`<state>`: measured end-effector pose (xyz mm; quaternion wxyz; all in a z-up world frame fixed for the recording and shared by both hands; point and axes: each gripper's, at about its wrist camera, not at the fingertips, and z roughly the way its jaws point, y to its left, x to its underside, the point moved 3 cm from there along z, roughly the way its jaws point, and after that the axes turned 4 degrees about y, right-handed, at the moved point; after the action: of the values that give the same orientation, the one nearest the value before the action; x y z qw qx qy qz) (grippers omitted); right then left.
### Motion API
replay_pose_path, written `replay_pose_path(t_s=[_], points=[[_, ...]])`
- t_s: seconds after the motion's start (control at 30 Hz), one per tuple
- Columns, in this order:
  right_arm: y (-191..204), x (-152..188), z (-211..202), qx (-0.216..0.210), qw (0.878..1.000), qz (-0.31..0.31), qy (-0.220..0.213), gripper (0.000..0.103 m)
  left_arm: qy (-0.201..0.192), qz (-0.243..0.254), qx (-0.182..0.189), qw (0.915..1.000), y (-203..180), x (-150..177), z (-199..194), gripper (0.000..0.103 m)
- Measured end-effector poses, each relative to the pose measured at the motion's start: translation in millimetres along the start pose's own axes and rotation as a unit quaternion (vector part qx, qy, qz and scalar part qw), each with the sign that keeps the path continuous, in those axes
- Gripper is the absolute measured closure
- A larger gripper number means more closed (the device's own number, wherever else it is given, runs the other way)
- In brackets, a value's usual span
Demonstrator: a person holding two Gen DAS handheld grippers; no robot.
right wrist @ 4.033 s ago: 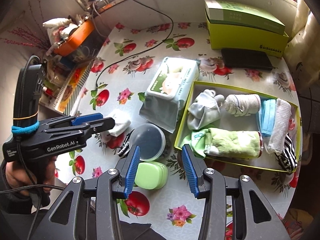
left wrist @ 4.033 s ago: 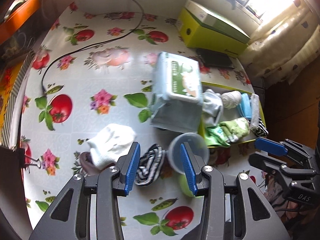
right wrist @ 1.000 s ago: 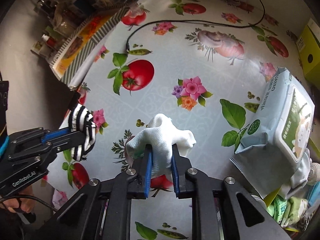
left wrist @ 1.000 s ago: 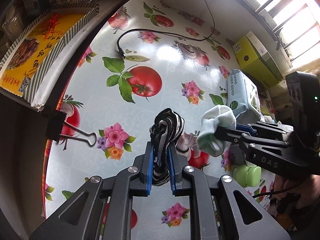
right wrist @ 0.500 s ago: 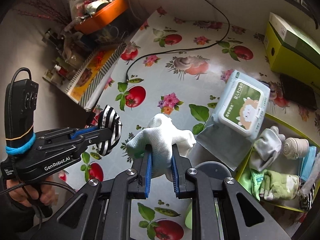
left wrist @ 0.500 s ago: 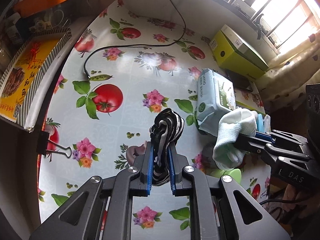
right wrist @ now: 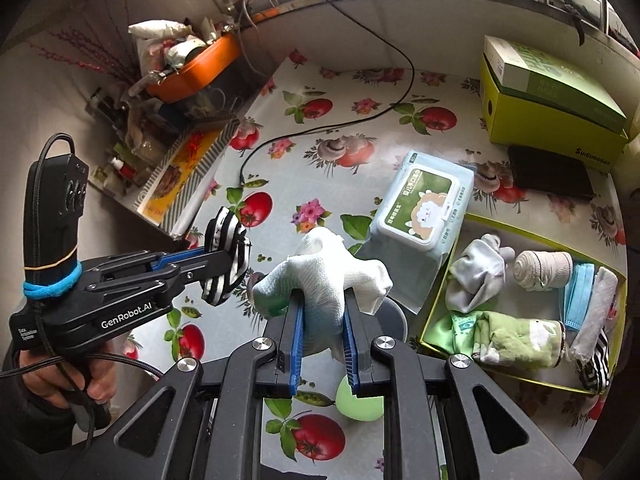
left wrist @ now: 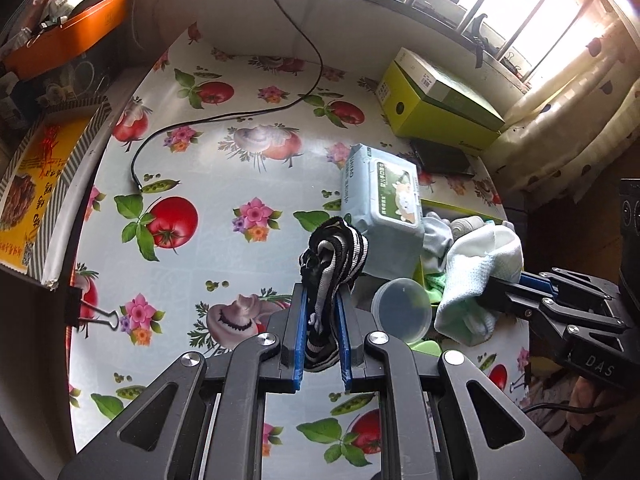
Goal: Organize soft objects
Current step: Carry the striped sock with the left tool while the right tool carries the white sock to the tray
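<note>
Yellow-green tray (right wrist: 460,236) already holds several rolled cloths; I have my left gripper (left wrist: 322,334) clamped on the striped sock (left wrist: 334,252) and right gripper (right wrist: 320,340) on the white sock (right wrist: 324,276), both aloft, undelivered.

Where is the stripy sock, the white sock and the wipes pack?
stripy sock (left wrist: 340,248): left wrist view, bunched top above the jaws.
white sock (right wrist: 324,268): right wrist view, its middle.
wipes pack (right wrist: 428,208): right wrist view, green lid label.
</note>
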<state>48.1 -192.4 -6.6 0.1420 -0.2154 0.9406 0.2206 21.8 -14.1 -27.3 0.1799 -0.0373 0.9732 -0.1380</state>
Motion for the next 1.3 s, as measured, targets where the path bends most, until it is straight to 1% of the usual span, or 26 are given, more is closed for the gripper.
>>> replay_pose_path(t_s=[0.27,0.67,1.3], points=[[-14,15,-22,0.0,1.0,0.01,-0.013,0.087,-0.004,0.017,0.004,0.9998,-27,3,-4,0.089],[-35,32,-42,-0.003,0.999,0.026,-0.029,0.087,-0.001,0.041,0.009,0.9991,-59,7,-5,0.089],[-79,58,-73,0.011,0.994,0.09,-0.061,0.087,0.011,0.088,0.028,0.9956,-106,5,-4,0.089]])
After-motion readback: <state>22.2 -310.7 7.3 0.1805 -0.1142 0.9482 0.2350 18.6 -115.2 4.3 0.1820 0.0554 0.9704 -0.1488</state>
